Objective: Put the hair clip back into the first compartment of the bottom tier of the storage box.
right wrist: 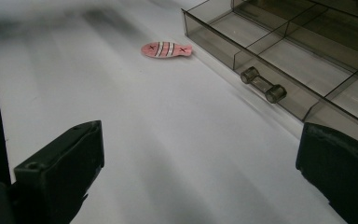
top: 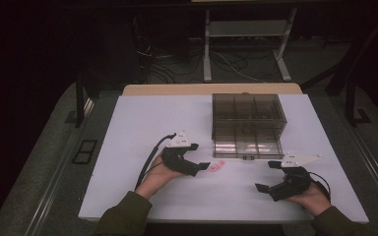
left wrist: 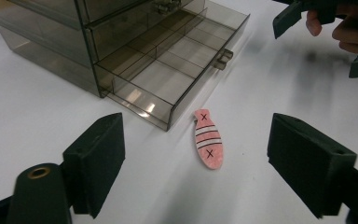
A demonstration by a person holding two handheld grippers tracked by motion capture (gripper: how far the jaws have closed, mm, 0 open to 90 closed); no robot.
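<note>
One pink fish [left wrist: 208,139] lying flat, tail toward your smoky drawer box [top: 247,123], bottom drawer [left wrist: 168,70] pulled out, compartments bare, left gripper [left wrist: 196,158] and right gripper [right wrist: 196,177] both gaping, holding zilch

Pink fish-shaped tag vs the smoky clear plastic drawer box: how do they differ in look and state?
The flat pink fish-shaped tag is opaque, with black stripes and crosses; the smoky clear plastic drawer box is see-through and stands tall. The tag lies loose on the white table between the left gripper's open jaws; the box has its bottom drawer pulled out, compartments empty. Both rest on that table, untouched.
</note>
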